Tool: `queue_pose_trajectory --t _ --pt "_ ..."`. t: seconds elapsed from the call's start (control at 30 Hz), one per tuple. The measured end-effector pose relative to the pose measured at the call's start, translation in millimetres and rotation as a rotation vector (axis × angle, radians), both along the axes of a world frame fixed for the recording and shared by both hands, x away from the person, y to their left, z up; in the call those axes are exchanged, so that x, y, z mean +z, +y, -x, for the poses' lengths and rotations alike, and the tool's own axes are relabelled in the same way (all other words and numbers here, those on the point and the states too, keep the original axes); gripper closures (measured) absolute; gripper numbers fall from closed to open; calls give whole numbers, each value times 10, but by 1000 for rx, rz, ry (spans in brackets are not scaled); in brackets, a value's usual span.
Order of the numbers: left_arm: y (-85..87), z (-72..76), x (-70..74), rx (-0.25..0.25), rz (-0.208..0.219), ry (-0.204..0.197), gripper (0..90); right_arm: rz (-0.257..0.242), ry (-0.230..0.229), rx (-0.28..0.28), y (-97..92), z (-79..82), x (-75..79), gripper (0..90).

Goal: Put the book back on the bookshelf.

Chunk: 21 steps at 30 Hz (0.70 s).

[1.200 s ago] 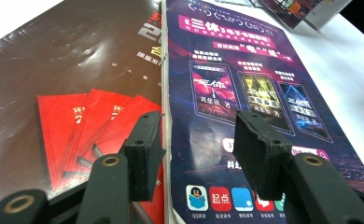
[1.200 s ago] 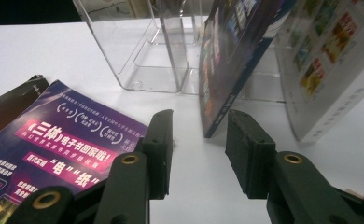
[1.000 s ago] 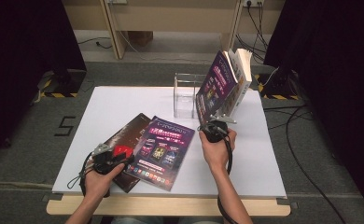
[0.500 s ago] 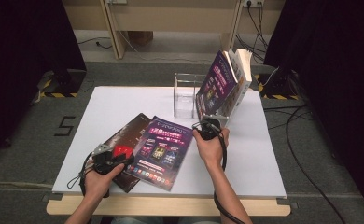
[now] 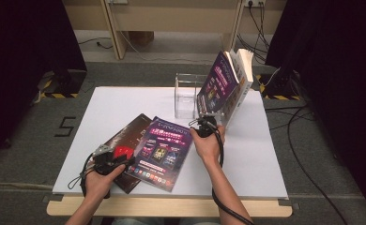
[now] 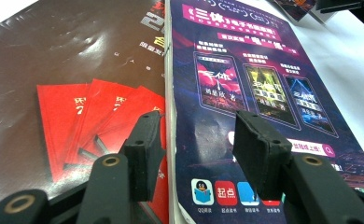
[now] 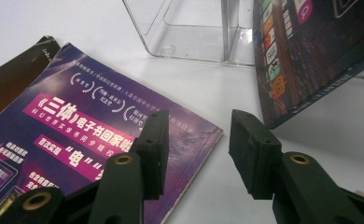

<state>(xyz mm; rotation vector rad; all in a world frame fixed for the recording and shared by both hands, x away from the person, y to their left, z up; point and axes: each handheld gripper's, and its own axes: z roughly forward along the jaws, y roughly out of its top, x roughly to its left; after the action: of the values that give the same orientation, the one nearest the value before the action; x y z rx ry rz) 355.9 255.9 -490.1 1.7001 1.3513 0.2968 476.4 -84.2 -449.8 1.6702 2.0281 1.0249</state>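
Note:
A purple magazine (image 5: 161, 151) lies flat on the white table (image 5: 125, 103), overlapping a dark brown magazine (image 5: 129, 131) with red booklets printed on it. My left gripper (image 6: 199, 144) hovers open low over the seam between the brown magazine (image 6: 77, 70) and the purple magazine (image 6: 259, 88). My right gripper (image 7: 196, 144) stands open just above the purple magazine's (image 7: 91, 135) far right corner. Its jaws have just been opening, with nothing held between them. In the high view the left gripper (image 5: 110, 157) is at the front left and the right gripper (image 5: 203, 125) at mid-table.
A clear acrylic holder (image 5: 186, 96) stands at the back of the table, also visible as the clear holder (image 7: 194, 32). Purple-covered books (image 5: 223, 86) lean upright against its right side. Bare tabletop lies to the right and far left.
My right hand has moved left and a little down toward the purple magazine's corner. The left hand and both flat magazines have stayed put.

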Motion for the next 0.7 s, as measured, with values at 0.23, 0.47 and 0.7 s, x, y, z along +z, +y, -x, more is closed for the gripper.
queue_pose_trajectory --t 0.23,0.47,0.7 --pt "-8 -23 -31 -6 0 18 506 13 27 4 32 -75 -66 584" --pt "-13 -51 -44 -9 -6 23 515 17 42 5 61 -107 -104 584" --pt "20 -59 29 32 5 -16 701 10 41 5 83 -93 -91 585"
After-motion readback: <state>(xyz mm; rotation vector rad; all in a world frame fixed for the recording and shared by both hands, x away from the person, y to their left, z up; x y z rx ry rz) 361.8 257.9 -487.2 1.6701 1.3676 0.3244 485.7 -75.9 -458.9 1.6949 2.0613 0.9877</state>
